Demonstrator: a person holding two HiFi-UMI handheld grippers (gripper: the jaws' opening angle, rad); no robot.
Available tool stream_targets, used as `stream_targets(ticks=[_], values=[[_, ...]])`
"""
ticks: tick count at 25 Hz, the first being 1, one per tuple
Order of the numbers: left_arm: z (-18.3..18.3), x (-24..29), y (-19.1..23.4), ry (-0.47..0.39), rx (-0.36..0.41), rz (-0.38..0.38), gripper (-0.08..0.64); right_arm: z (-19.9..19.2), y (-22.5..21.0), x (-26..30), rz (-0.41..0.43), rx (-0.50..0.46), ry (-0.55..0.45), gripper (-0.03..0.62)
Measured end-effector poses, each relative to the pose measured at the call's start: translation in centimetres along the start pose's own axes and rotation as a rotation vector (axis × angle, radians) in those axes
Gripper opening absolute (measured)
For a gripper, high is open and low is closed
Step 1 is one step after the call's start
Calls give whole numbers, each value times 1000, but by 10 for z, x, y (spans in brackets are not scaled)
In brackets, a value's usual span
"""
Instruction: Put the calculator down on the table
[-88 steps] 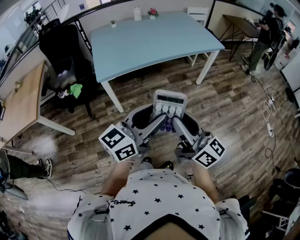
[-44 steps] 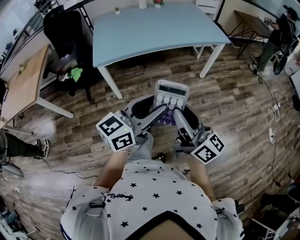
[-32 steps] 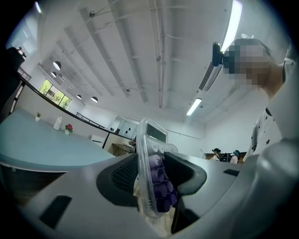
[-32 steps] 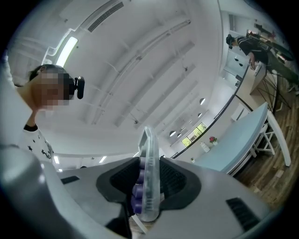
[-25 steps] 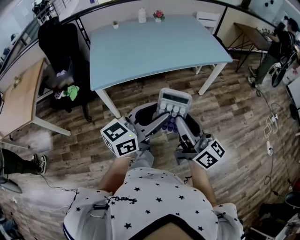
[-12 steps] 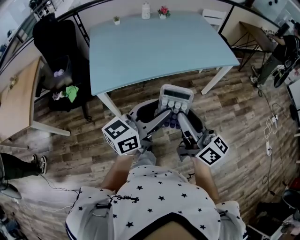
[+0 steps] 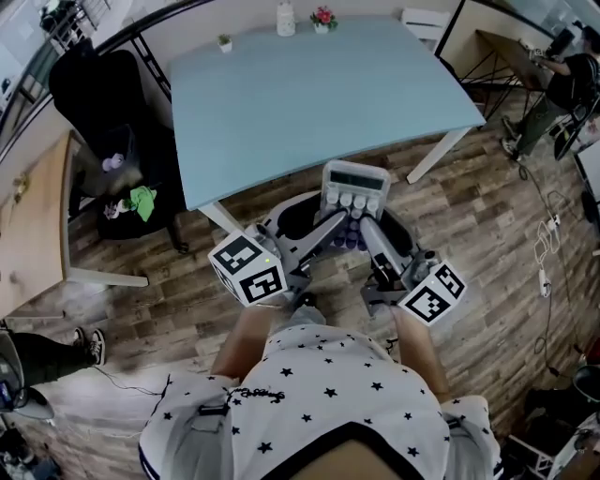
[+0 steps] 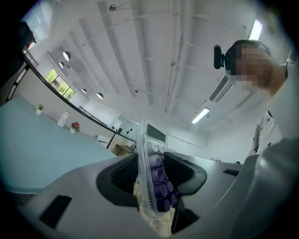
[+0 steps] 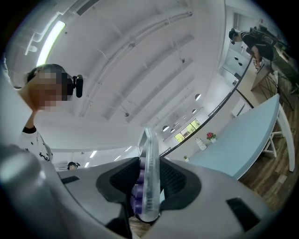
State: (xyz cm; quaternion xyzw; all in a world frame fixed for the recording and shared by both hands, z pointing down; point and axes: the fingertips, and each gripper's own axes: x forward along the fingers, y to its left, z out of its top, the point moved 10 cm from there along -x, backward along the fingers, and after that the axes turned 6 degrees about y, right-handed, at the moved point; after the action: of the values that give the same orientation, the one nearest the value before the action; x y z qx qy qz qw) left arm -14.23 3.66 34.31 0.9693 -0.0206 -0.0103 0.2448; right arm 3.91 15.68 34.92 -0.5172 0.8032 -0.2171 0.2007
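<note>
A black chair (image 7: pixel 94 103) stood beside a wooden desk (image 7: pixel 33 234). A green cloth (image 7: pixel 142 201) lay on it. 1 person (image 7: pixel 561 89) stood far right.

Ahead: table (image 7: pixel 319 94) top open; bottle (image 7: pixel 285 17), flower pot (image 7: pixel 323 18), sm plant (image 7: pixel 224 43) along far edge; black chair (image 7: pixel 89 94) left.

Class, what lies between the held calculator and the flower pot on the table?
Only bare tabletop: in the head view, nothing stands between the calculator and the flower pot.
</note>
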Motion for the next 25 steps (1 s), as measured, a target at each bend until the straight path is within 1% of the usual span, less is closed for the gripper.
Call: stream_targets(ticks=[2, 4, 10, 15, 18, 25], values=[[8, -2, 13, -3, 1, 1, 196, 2, -3, 15, -2, -2, 3, 121], [9, -3, 15, -6, 8, 2, 196, 2, -3, 18, 3, -6, 0, 121], [9, -3, 23, -17, 9, 9, 195, 1, -10, 26, 14, -8, 10, 123], [1, -3, 25, -18, 4, 36, 190, -3, -19, 26, 33, -5, 35, 124], [-1, -3, 32, -21, 12, 83, 190, -4, -32, 35, 66, -4, 66, 124], [25, 4, 78, -59, 19, 234, 190, 17, -78, 105, 195, 9, 174, 124]])
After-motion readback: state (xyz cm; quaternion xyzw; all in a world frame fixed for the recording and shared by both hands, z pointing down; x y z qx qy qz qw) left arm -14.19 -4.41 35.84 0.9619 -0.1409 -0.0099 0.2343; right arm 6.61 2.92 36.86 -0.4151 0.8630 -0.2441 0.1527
